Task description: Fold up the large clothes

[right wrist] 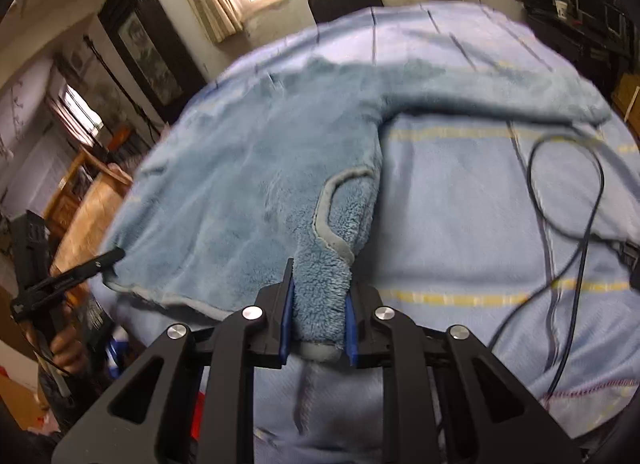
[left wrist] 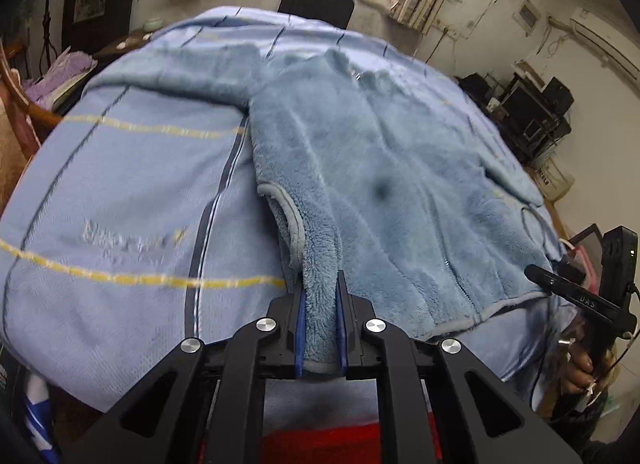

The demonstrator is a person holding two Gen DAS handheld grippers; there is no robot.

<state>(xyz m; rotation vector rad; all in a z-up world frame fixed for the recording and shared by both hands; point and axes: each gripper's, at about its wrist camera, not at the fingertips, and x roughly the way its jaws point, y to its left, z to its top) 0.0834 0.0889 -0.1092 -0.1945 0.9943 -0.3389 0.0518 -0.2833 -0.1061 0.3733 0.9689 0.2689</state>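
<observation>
Left wrist view: left gripper (left wrist: 320,328) is seen clamped on the bottom hem corner of a blue fleece jacket (left wrist: 360,168), pile bunched between the blue pads (left wrist: 299,328). The grip is taken at the hem, probably so the lower edge can be lifted and carried as one line. Just beyond the jaws a grey-bound pocket opening (left wrist: 290,220) is seen on the front panel. The jacket is laid front-up on a light blue striped blanket (left wrist: 120,192) covering the table, zipper line running up the middle, one sleeve (left wrist: 172,68) stretched out toward the far left. The spread-flat layout is likely meant to give clean fold lines. At the far right the right gripper (left wrist: 536,274) is seen touching the opposite hem corner.

Right wrist view: right gripper (right wrist: 316,324) is likewise closed on fleece at the hem, the grey binding poking out behind the pads. A second pocket opening (right wrist: 340,200) lies just ahead. The other sleeve (right wrist: 500,92) is extended to the right, not yet folded in. A black cable (right wrist: 568,192) is looped on the blanket near that sleeve and could snag if dragged over. The left gripper is visible at the left edge, at its own corner. With both hem corners held, a bottom-to-collar fold or a pull-straight is judged to be in hand; the task looks early. A dark chair back (right wrist: 344,0) stands beyond the table.
</observation>
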